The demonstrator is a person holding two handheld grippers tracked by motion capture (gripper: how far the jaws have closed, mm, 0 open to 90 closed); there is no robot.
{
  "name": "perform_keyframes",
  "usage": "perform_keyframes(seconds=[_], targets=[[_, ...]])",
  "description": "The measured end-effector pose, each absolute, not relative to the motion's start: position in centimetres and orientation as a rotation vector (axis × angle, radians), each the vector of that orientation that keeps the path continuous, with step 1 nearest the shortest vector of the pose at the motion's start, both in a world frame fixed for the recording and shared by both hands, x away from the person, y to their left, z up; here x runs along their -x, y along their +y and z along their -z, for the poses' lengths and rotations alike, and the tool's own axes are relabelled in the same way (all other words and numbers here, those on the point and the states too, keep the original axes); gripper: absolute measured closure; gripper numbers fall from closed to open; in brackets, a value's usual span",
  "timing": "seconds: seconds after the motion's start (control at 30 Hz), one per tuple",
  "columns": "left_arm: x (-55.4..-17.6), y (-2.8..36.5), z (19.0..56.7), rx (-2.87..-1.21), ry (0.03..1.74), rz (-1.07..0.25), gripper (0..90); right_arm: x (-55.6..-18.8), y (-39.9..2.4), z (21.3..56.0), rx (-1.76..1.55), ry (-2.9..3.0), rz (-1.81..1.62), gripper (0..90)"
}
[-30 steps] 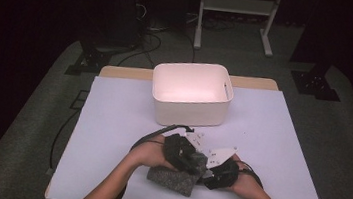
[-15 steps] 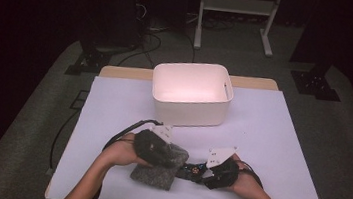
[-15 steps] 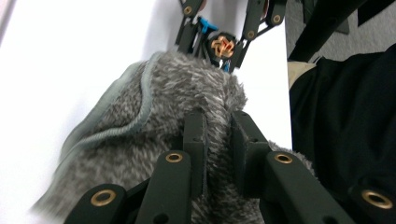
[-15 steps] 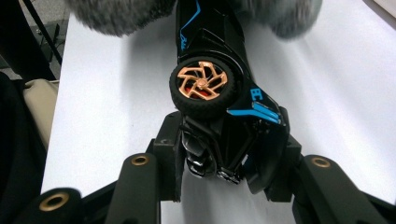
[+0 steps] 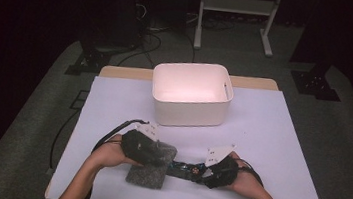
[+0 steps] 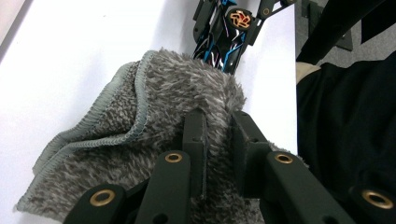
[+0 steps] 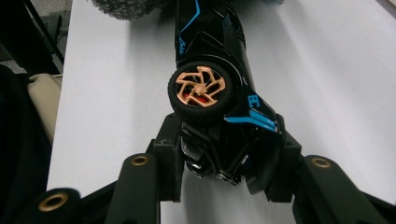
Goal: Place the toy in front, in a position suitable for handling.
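While the white bin [image 5: 190, 98] stood at the counter's [image 5: 281, 131] far middle, apparently with nothing in it, though its floor was washed out, the left gripper [image 6: 218, 140] was clamped on a fold of grey fluffy cloth [image 6: 154, 135] near the front edge. Just beside it, the right gripper [image 7: 224, 163] pinched the black toy car's [image 7: 215, 93] end. Bare counter spread out to either side.

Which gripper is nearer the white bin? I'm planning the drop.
Left. The left gripper, pinching the grey cloth, sits just below the white bin; the right gripper is farther.
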State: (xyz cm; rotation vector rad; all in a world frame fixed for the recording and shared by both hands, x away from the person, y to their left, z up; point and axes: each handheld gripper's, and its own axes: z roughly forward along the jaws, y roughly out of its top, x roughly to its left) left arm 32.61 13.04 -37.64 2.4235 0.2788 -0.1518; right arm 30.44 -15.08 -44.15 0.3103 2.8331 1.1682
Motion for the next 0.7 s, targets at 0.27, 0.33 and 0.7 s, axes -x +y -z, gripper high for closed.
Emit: perform_keyframes(seconds=[0.27,0.33,0.7], targets=[[-32.6,12.1,37.9,-2.401,0.252,0.174,77.6,-30.7,-14.8,43.3,-0.292,2.85,-1.18,54.5],[-32.6,11.9,38.0,-2.398,0.249,0.178,77.6,-30.7,-14.8,43.2,-0.281,2.856,-1.16,55.7],[-32.6,12.4,37.8,-2.381,0.252,0.185,77.4,-31.0,-15.4,42.5,-0.233,2.9,-1.077,57.1]])
